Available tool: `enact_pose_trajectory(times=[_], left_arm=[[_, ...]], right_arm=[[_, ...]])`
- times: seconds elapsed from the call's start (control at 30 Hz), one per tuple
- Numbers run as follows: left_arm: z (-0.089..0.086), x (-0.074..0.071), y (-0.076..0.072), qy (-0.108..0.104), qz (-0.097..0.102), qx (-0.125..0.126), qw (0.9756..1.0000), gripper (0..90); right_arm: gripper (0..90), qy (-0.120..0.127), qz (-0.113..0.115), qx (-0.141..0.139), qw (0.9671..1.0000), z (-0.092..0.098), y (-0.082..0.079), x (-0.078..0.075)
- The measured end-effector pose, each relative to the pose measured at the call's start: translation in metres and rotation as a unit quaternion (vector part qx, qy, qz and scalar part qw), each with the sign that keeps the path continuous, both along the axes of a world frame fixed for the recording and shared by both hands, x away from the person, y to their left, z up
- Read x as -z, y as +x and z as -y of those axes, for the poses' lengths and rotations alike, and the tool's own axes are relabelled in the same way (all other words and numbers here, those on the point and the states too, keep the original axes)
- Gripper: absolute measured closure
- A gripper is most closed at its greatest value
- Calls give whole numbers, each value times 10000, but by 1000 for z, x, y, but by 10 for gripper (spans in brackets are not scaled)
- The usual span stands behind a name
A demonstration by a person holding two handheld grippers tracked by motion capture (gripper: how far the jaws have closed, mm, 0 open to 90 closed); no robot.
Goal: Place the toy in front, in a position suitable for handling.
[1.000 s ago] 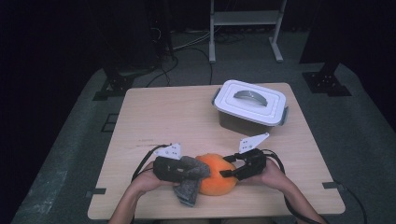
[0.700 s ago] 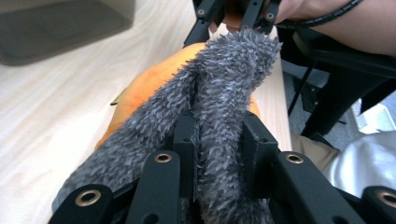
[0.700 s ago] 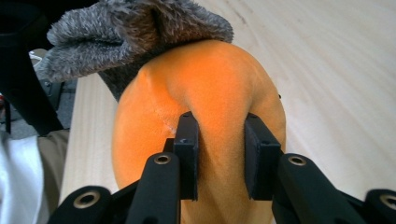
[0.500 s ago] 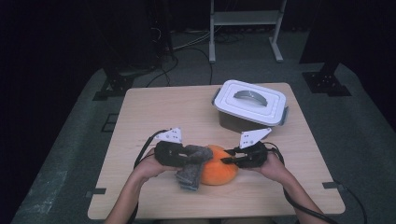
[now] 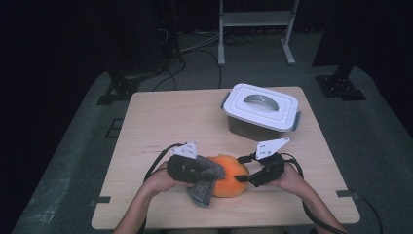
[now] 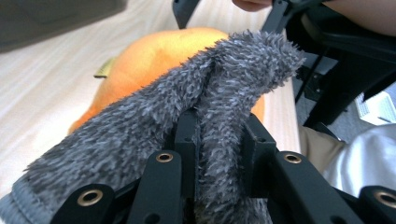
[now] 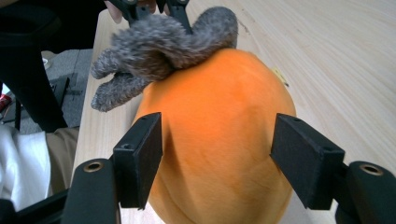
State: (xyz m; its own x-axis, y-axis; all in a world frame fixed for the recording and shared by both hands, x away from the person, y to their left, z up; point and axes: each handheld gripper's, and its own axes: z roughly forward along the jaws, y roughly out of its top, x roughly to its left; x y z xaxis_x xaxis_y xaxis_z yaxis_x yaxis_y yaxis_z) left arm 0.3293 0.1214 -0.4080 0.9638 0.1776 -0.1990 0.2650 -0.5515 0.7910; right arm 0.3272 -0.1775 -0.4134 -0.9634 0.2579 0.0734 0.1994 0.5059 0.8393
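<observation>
Rounded orange fruit-shaped object (image 5: 228,175) resting near table's 6 o'clock edge, smooth, probably slippery. Left gripper (image 6: 217,135) clamped on soft, limp grey fluffy cloth (image 6: 187,107) draped over it. Right gripper (image 7: 217,158): jaws just opened, straddling object at 3 and 9 o'clock, pads apparently clear. Grip across widest part.

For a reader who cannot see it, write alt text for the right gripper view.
An orange soft fruit toy sits between the right tool's two open black jaws. A grey fluffy cloth lies over its far end, above a pale wooden table.
</observation>
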Motion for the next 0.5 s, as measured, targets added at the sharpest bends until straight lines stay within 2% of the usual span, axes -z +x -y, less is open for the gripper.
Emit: enact_pose_trajectory(times=[0.17,0.3,0.4,0.47,0.5], left_arm=[[-3,4,-10,-11,-23,84,10000,722],[-1,7,-16,15,-57,165,9998,722],[-2,9,-14,-34,-76,129,9999,722],[-4,7,-12,-111,-75,96,9999,727],[-5,5,-10,-145,-55,87,9998,729]], right_arm=[[306,-43,-83,-18,10000,-3,-1,0],[286,-127,-280,-48,9995,-8,0,6],[377,-168,-453,40,9988,-12,0,16],[501,-214,-315,71,9993,-12,-2,16],[529,-260,-214,60,9994,-13,-3,15]])
